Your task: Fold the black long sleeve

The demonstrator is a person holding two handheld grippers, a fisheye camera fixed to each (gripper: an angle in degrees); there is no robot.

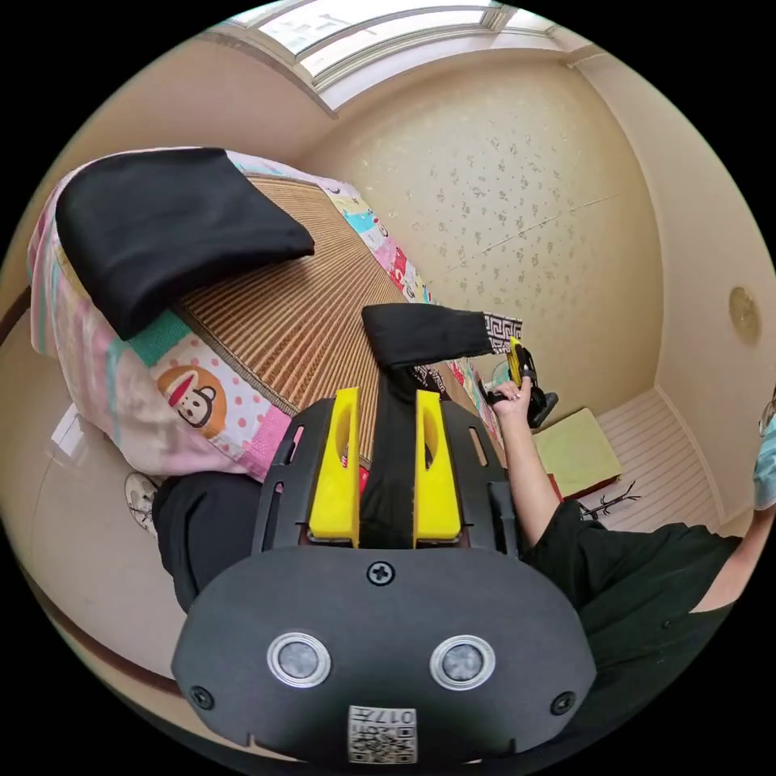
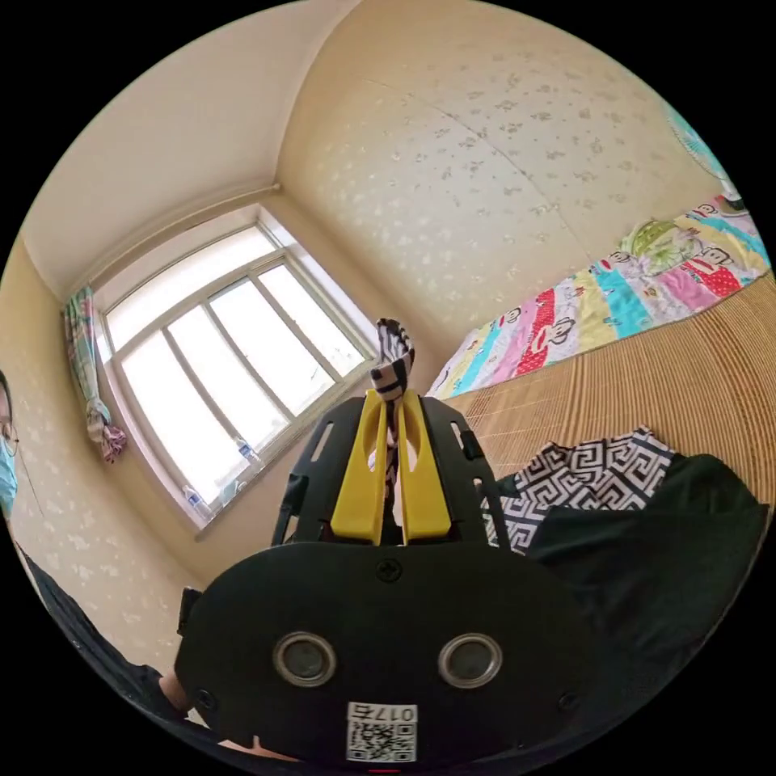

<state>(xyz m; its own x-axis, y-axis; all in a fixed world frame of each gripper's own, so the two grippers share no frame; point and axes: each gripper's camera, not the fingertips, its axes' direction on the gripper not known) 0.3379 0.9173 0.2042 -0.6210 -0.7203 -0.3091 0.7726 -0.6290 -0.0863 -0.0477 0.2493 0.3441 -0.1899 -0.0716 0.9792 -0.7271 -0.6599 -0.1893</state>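
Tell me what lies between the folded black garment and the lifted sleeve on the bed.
Bare woven mat, seen in the left gripper view, separates the folded black garment from the sleeve.

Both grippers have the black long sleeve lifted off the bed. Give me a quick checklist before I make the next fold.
1. Left gripper grip: black fabric runs between both yellow jaws. Ok.
2. Right gripper grip: the patterned cuff sits pinched between its jaws, tip sticking out. Ok.
3. Sleeve stretched between the grippers: it runs across to the other gripper without visible twisting. Ok.
4. Landing area: the woven mat is bare below the sleeve. Ok.
5. Other black cloth on the bed corner: lies apart from the sleeve. Ok.
6. Rest of the garment: bunched on the mat; whether it lies flat, cannot tell.
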